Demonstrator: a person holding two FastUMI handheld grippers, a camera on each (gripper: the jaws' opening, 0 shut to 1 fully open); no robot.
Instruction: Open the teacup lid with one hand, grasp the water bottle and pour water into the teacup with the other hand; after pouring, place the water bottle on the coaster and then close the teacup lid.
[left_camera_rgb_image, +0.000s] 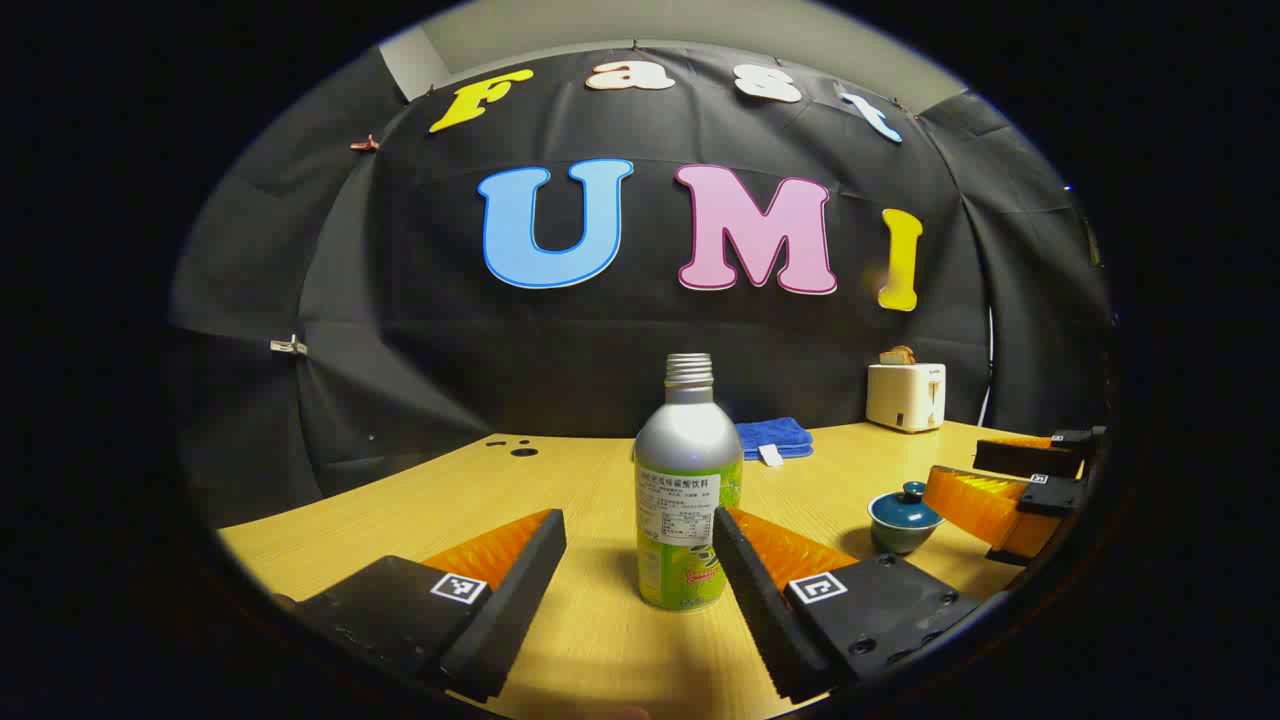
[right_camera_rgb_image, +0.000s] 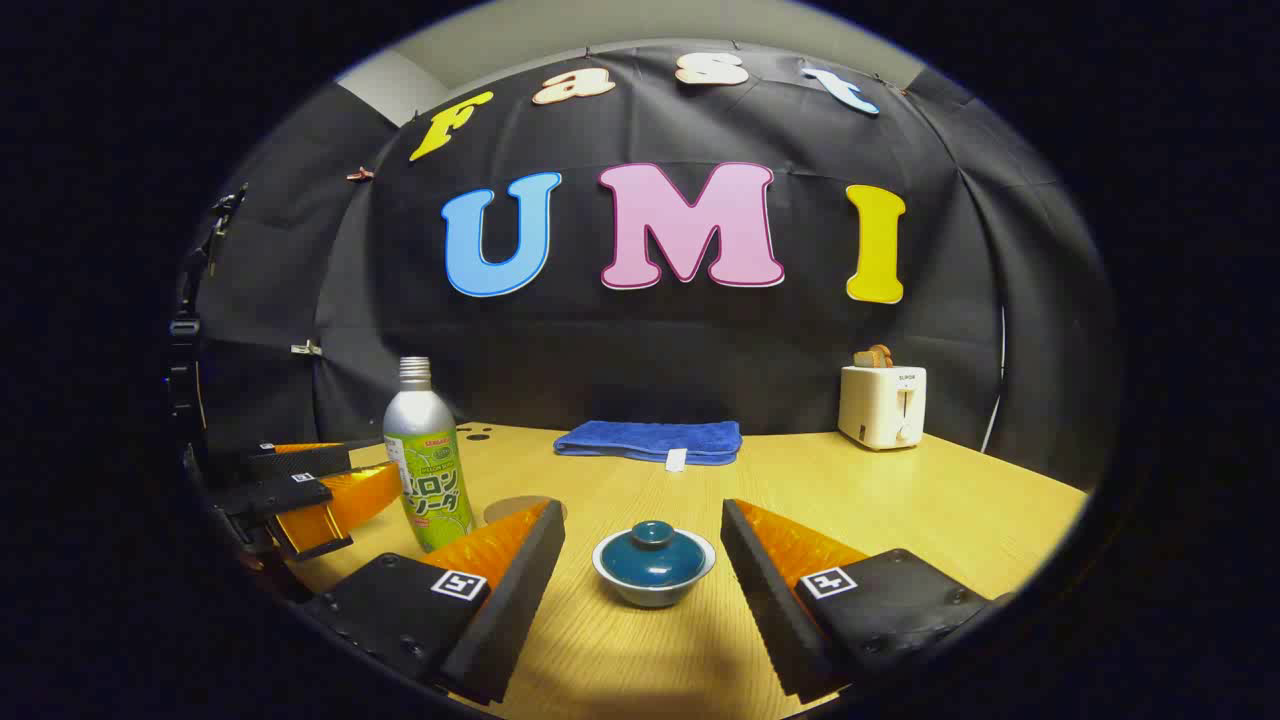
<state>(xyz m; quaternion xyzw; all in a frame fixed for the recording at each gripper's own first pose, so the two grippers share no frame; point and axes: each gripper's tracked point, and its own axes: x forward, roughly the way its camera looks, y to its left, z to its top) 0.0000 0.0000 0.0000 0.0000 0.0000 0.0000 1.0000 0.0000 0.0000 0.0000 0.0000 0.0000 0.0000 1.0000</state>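
Note:
In the left gripper view a silver water bottle (left_camera_rgb_image: 688, 500) with a green label and an uncapped threaded neck stands upright on the table. My left gripper (left_camera_rgb_image: 640, 520) is open, one finger on each side of the bottle with a gap on both sides. Off to the right sits the blue lidded teacup (left_camera_rgb_image: 903, 518), with the right gripper (left_camera_rgb_image: 960, 465) beside it. In the right gripper view the teacup (right_camera_rgb_image: 653, 565), lid on, sits between the fingers of my open right gripper (right_camera_rgb_image: 642, 512). A round tan coaster (right_camera_rgb_image: 515, 508) lies behind the left finger, near the bottle (right_camera_rgb_image: 428, 460).
A folded blue towel (right_camera_rgb_image: 650, 440) lies at the back of the wooden table (right_camera_rgb_image: 900, 500). A white toaster (right_camera_rgb_image: 882, 405) with toast in it stands at the back right. The left gripper (right_camera_rgb_image: 372, 462) shows at the far left by the bottle.

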